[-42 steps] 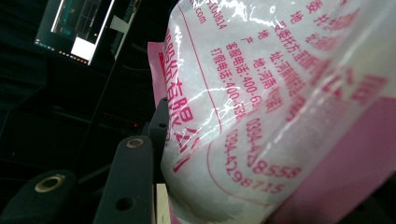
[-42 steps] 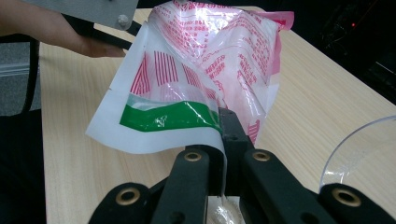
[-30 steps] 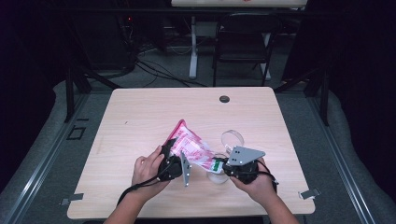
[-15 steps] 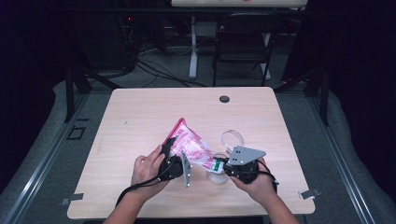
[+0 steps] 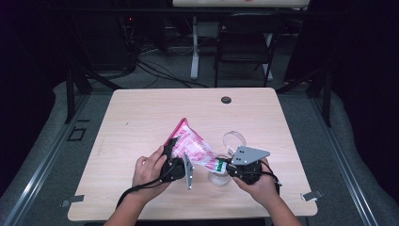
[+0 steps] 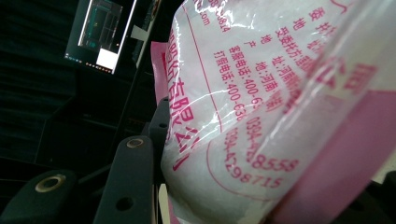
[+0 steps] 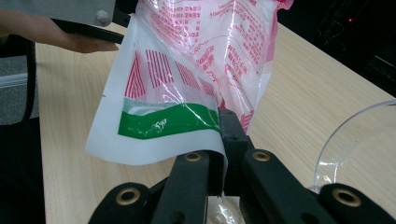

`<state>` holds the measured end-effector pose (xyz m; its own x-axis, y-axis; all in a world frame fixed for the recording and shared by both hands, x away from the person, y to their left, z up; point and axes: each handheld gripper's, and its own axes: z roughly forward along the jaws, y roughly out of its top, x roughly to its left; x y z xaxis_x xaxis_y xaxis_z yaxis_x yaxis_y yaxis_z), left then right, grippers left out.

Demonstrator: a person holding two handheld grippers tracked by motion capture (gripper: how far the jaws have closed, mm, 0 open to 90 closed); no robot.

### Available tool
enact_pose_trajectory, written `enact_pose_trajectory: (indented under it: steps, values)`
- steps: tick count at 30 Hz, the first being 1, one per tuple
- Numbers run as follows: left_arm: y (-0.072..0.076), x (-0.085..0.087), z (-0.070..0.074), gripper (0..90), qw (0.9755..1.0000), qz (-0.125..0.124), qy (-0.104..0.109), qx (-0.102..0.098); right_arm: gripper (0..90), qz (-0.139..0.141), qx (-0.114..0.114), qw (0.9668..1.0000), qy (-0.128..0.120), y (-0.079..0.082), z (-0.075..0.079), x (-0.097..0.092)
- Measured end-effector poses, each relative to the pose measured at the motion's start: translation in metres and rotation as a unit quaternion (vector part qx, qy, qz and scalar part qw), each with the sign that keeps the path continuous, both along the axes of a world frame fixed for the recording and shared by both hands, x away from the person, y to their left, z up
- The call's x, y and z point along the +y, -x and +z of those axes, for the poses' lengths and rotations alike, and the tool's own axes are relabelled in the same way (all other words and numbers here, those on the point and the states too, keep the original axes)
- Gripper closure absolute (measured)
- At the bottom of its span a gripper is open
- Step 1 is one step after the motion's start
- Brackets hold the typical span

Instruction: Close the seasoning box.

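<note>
Nothing has shifted since a second ago: the pink-and-white bag [image 5: 193, 148] hangs tilted above the table's [image 5: 141, 113] near edge, the left gripper [image 5: 170, 149] clamped around its bulging body, the right gripper [image 5: 227, 165] pinched tight on its green-striped end, over a clear cup [image 5: 234, 140].

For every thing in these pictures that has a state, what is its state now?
Bag: lifted off the table, tilted, held at both ends.
Left claw: clamped on the bag's full body.
Right claw: shut on the bag's flat edge.
Clear cup: standing under the bag's lower end.
</note>
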<state>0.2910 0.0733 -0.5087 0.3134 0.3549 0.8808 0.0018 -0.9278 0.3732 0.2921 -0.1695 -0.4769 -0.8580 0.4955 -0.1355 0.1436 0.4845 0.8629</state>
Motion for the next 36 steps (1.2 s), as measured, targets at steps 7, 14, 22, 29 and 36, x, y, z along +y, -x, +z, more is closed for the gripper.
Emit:
enact_pose_trajectory:
  steps: [7, 14, 22, 29, 36]
  values:
    - [0.001, -0.002, 0.001, 58.9, 1.0, -0.004, -0.002, -0.003, 90.0, -0.009, 0.01, 0.9999, -0.01, -0.002, -0.001, -0.003]
    - [0.002, -0.003, 0.001, 58.9, 0.9999, -0.009, -0.001, -0.005, 90.0, -0.017, 0.014, 0.9996, -0.015, -0.003, -0.001, -0.006]
    - [0.003, -0.006, 0.001, 58.9, 0.9999, -0.015, -0.005, -0.005, 90.0, -0.031, 0.012, 0.9993, -0.015, -0.004, -0.001, -0.009]
    - [0.003, -0.007, 0.001, 58.9, 0.9998, -0.018, -0.006, -0.006, 90.0, -0.04, 0.008, 0.9992, -0.003, -0.005, -0.003, -0.01]
    - [0.003, -0.008, 0.0, 59.0, 0.9998, -0.02, -0.006, -0.006, 90.0, -0.044, 0.008, 0.999, 0.004, -0.005, -0.006, -0.01]
